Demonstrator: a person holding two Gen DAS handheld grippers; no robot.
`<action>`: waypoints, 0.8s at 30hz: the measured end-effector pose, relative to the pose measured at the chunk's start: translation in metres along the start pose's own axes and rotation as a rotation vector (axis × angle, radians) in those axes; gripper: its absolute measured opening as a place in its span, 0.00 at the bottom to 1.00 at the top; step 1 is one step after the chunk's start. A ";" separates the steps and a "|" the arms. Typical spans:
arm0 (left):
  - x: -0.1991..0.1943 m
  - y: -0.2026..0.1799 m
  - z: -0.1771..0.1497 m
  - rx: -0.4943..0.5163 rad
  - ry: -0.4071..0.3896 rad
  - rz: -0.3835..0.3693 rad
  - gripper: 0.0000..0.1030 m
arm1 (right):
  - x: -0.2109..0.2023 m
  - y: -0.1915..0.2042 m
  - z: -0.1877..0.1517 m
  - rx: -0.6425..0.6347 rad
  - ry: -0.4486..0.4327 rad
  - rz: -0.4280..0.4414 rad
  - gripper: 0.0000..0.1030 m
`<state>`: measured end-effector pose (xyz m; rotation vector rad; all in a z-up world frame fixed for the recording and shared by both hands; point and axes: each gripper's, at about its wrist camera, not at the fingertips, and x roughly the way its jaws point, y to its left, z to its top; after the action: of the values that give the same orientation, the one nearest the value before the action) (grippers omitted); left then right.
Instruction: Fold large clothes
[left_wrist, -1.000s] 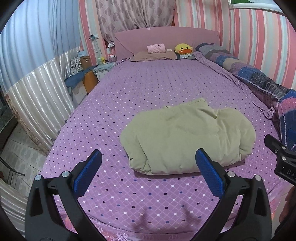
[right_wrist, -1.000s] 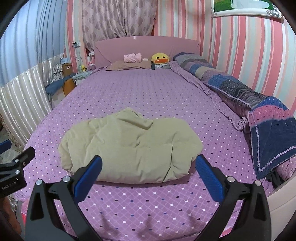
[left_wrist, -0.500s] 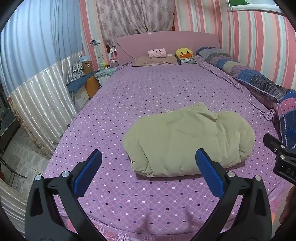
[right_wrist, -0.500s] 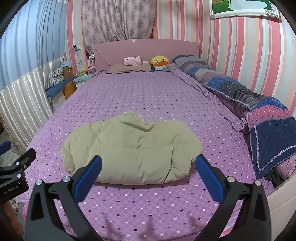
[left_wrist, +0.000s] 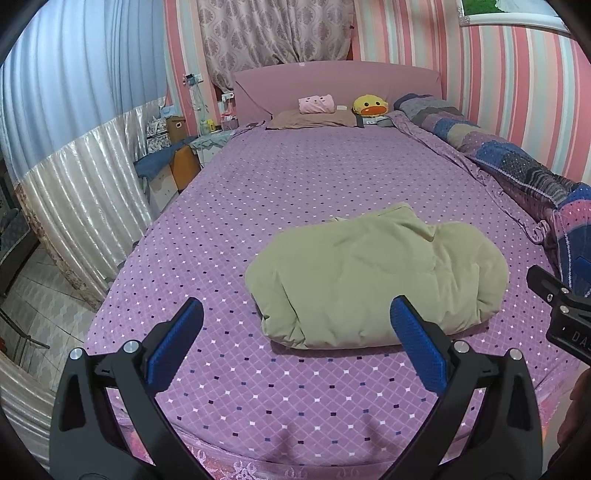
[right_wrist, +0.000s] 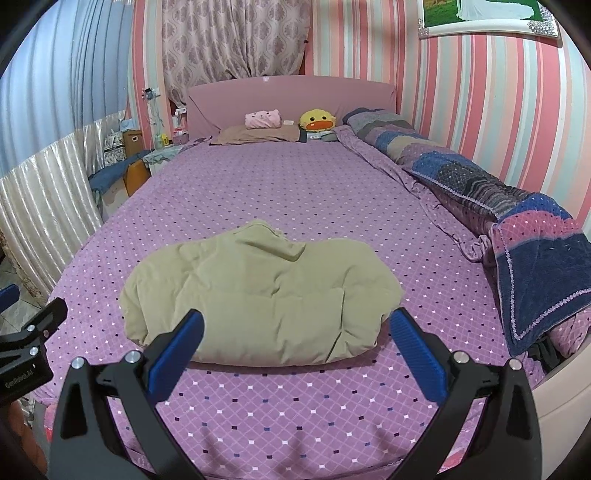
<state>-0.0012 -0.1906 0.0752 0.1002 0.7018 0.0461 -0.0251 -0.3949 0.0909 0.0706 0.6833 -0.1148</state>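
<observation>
A folded, puffy olive-green garment (left_wrist: 373, 277) lies near the foot of the purple dotted bed (left_wrist: 295, 177); it also shows in the right wrist view (right_wrist: 258, 295). My left gripper (left_wrist: 295, 317) is open and empty, held above the bed's foot, short of the garment's near left corner. My right gripper (right_wrist: 295, 325) is open and empty, just in front of the garment's near edge. Each gripper's body shows at the edge of the other's view.
A rolled patchwork quilt (right_wrist: 498, 206) runs along the bed's right side by the striped wall. Pillows and a yellow duck toy (right_wrist: 317, 122) sit at the pink headboard. Boxes and a nightstand (left_wrist: 173, 162) stand left of the bed, with a silver curtain (left_wrist: 85, 199) beside.
Both grippers have drawn back and tilted up a little from the garment, so it sits lower and smaller in view. The garment has not moved. Both stay open.
</observation>
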 end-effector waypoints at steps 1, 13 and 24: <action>0.000 0.000 0.000 0.000 -0.001 0.000 0.97 | 0.000 -0.001 0.000 0.001 0.000 -0.002 0.98; 0.001 0.000 -0.002 -0.002 -0.006 0.008 0.97 | 0.001 -0.002 -0.001 0.006 0.004 -0.005 0.98; 0.001 -0.001 -0.004 0.004 -0.008 0.014 0.97 | 0.004 -0.003 -0.004 0.002 0.013 -0.010 0.98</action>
<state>-0.0027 -0.1913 0.0710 0.1090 0.6933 0.0578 -0.0250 -0.3974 0.0857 0.0702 0.6966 -0.1245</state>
